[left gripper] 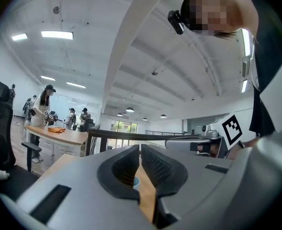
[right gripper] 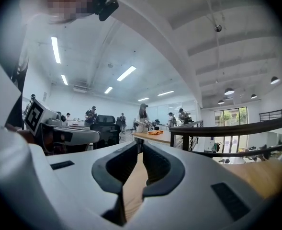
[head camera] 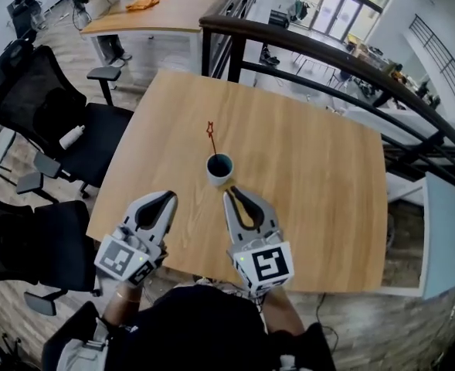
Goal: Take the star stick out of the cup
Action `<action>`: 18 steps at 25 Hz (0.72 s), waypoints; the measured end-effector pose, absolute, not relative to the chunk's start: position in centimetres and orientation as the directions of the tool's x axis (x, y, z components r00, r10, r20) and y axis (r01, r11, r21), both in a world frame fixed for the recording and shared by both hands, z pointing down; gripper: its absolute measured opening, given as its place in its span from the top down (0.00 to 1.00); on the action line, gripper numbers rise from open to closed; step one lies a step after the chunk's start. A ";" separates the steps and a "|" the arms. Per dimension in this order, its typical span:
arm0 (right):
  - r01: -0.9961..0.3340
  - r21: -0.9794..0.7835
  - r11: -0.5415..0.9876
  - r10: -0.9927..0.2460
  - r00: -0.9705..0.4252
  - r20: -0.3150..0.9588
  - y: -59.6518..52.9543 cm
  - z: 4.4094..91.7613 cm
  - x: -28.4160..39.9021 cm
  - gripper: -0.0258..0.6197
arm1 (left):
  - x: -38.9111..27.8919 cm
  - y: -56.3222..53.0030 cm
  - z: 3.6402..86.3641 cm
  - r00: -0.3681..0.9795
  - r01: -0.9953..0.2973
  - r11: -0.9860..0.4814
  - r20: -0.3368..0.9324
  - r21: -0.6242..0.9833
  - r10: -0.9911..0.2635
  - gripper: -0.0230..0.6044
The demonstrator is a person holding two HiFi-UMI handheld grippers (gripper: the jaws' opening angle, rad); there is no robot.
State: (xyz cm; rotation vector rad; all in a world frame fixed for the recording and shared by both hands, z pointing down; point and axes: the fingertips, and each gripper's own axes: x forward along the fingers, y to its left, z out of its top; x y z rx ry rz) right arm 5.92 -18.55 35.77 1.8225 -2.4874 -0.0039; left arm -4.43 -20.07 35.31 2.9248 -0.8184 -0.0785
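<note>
Light wooden tabletop (head camera: 312,184) was spread mid-frame. Both grippers' jaws were pressed nearly together, nothing held. Left gripper (head camera: 168,197) and right gripper (head camera: 229,195) were parked below the small teal cup (head camera: 219,166), probably staged for reaching. The thin red star stick (head camera: 211,136) was propped inside it, untouched.

Grey left gripper (head camera: 168,197), right gripper (head camera: 230,194); black fingers (head camera: 246,207); probably dark top (head camera: 204,323).

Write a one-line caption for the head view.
Left gripper and right gripper hover near the cup holding the star stick.
</note>
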 end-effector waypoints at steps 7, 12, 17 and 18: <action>-0.954 0.030 0.299 -0.951 -0.295 0.093 -23.0 37.6 7.2 0.92 | -3.8 -22.8 36.2 0.835 -0.546 -0.829 0.006 0.121 -0.550 0.93; -0.951 0.035 0.306 -0.941 -0.297 0.159 -26.5 40.2 8.0 0.92 | -4.0 -25.2 36.6 0.803 -0.592 -0.791 0.030 0.155 -0.595 0.93; -0.948 0.044 0.316 -0.926 -0.298 0.232 -30.1 43.2 8.3 0.92 | -3.8 -27.1 39.0 0.780 -0.624 -0.766 0.074 0.151 -0.621 0.93; -0.947 0.039 0.318 -0.922 -0.300 0.244 -30.9 43.8 8.4 0.92 | -3.6 -27.5 39.0 0.778 -0.627 -0.764 0.075 0.154 -0.624 0.93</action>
